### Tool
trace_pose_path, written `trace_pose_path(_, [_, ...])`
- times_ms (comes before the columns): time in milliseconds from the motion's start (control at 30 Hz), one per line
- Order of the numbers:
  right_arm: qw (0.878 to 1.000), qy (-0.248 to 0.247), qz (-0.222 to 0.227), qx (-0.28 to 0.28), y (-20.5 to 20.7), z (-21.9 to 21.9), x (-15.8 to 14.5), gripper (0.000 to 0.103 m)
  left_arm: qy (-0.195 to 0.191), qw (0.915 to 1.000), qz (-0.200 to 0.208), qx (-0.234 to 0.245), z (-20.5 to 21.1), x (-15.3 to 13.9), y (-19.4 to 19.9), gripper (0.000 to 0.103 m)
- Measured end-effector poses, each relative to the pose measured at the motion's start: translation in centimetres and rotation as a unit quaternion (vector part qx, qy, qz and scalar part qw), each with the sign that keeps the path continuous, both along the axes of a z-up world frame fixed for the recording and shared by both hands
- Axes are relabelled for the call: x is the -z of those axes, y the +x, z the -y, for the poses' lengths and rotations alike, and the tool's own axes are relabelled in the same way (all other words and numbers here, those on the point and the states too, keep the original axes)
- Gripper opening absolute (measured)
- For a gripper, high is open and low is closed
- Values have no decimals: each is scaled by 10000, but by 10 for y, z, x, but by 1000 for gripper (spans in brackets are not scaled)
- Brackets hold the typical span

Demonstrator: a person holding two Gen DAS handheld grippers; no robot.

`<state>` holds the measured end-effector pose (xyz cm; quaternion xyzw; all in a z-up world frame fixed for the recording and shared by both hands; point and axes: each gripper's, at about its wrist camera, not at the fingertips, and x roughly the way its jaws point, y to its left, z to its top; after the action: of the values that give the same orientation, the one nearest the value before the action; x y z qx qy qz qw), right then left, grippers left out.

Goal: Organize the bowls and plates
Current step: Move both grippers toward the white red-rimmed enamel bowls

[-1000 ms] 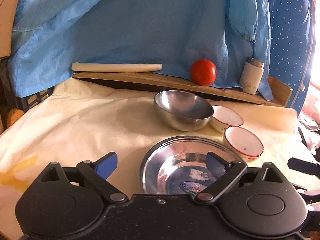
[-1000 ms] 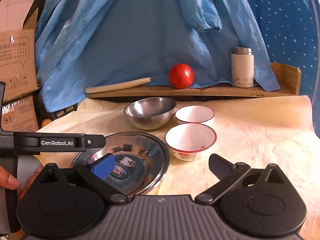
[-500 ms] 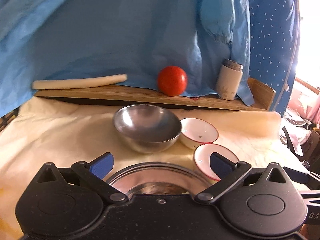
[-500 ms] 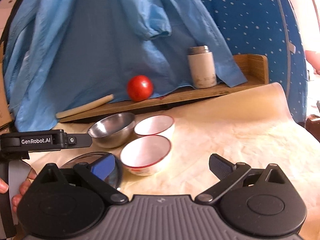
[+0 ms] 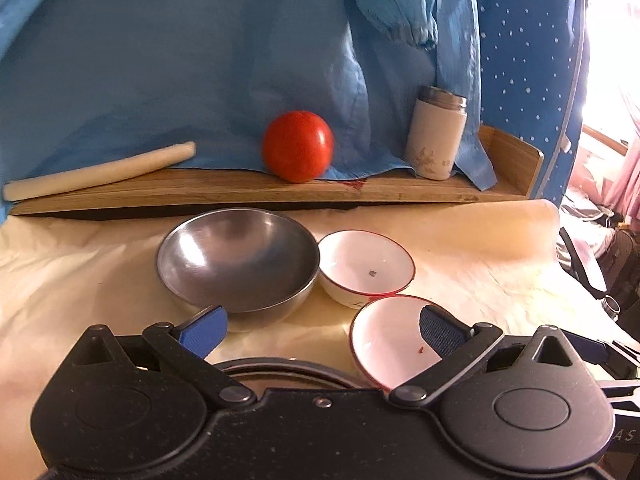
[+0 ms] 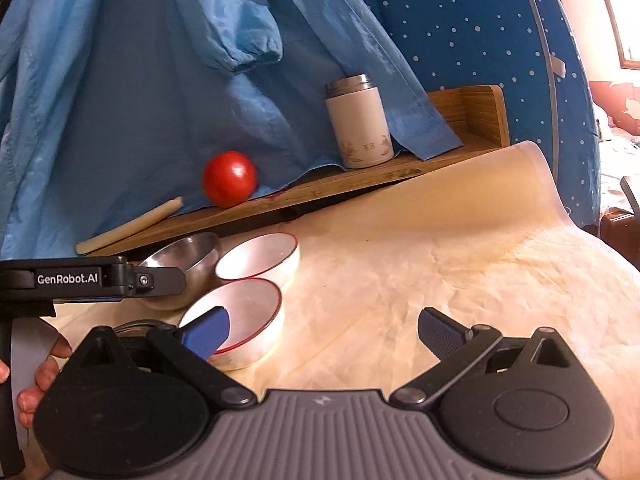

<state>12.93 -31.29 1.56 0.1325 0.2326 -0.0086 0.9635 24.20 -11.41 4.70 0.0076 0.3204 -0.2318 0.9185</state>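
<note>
A steel bowl (image 5: pixel 238 264) sits on the cream cloth. To its right stand two white bowls with red rims, the far one (image 5: pixel 366 270) and the near one (image 5: pixel 390 340). A steel plate (image 5: pixel 280 368) lies mostly hidden under my left gripper (image 5: pixel 320 326), which is open and empty, its fingers just short of the steel bowl and over the near white bowl. My right gripper (image 6: pixel 324 326) is open and empty, its left finger over the near white bowl (image 6: pixel 240 320). The far white bowl (image 6: pixel 260 256) and steel bowl (image 6: pixel 180 264) lie behind.
A wooden shelf (image 5: pixel 280 192) at the back carries a red tomato (image 5: pixel 298 146), a white rolled stick (image 5: pixel 100 170) and a white canister (image 5: pixel 436 138). Blue cloth (image 5: pixel 200 60) hangs behind. The left gripper's body (image 6: pixel 92 278) shows in the right wrist view.
My left gripper moved forward over the steel plate toward the bowls. My right gripper swung right and forward; the plate left its view and the near white bowl now lies at its left finger.
</note>
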Motion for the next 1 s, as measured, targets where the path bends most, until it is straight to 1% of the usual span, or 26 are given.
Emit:
trace_pose_path(167, [9999, -80, -67, -19, 12, -2, 2, 102, 29, 9997, -215, 84, 9, 3, 11, 102])
trace_pose_path(333, [9998, -112, -145, -34, 20, -6, 4, 102, 197, 9995, -209, 135, 19, 4, 13, 102])
trace_pose_path(500, [9997, -42, -223, -74, 25, -6, 7, 102, 161, 9993, -275, 178, 20, 4, 11, 97])
trace_pose_path(733, [9995, 72, -313, -80, 27, -3, 10, 102, 51, 9986, -434, 297, 23, 6, 10, 94])
trace_pose_path(800, [9994, 73, -326, -75, 28, -3, 10, 102, 30, 9982, -507, 317, 24, 8, 12, 83])
trace_pose_path(900, [9993, 50, -351, -71, 30, -5, 10, 101, 12, 9973, -647, 351, 25, 12, 14, 76])
trace_pose_path(933, [9993, 51, -355, -85, 30, -5, 10, 99, 9, 9970, -690, 342, 25, 13, 14, 73])
trace_pose_path(1000, [9992, 74, -374, -119, 32, -6, 11, 93, -29, 9965, -774, 319, 24, 15, 16, 61])
